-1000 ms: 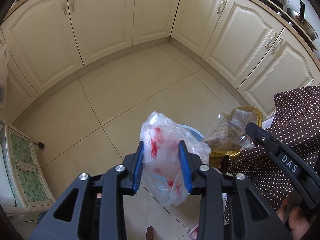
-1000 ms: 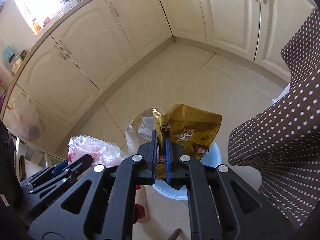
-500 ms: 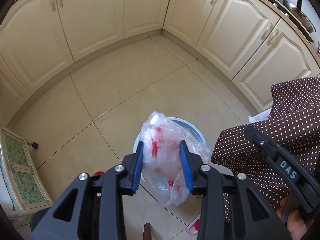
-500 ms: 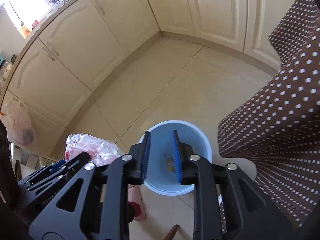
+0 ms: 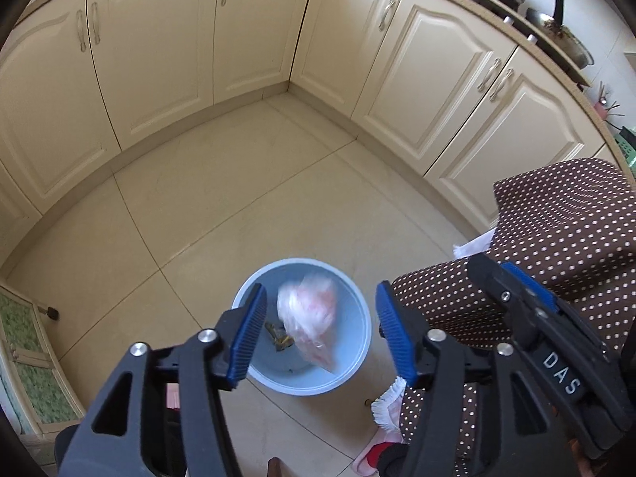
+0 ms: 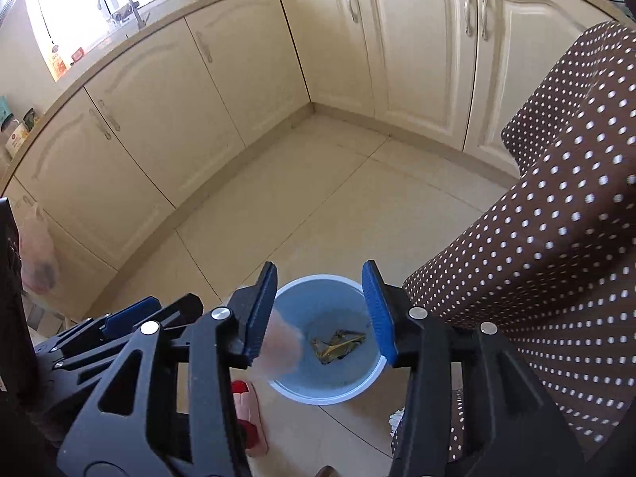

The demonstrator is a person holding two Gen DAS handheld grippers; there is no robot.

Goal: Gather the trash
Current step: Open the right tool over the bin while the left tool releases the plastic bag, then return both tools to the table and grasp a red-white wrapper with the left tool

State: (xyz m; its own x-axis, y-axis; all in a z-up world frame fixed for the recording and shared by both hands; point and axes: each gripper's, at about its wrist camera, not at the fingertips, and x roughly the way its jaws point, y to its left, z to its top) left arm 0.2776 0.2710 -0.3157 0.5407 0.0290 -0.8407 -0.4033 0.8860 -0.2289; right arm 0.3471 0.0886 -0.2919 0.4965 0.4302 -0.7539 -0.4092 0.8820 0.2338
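2 opening, empty claws [image 5: 320,328] [image 6: 320,312] hover over bucket [image 5: 349,373]; plastic bag [image 5: 308,318] drops below them.

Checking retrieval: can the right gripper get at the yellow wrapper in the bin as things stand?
Probably yes. The right gripper, jaws opening and empty, sits above the bin, whose mouth is uncovered. The yellow wrapper lies exposed; only the blurred plastic bag crowds one side.
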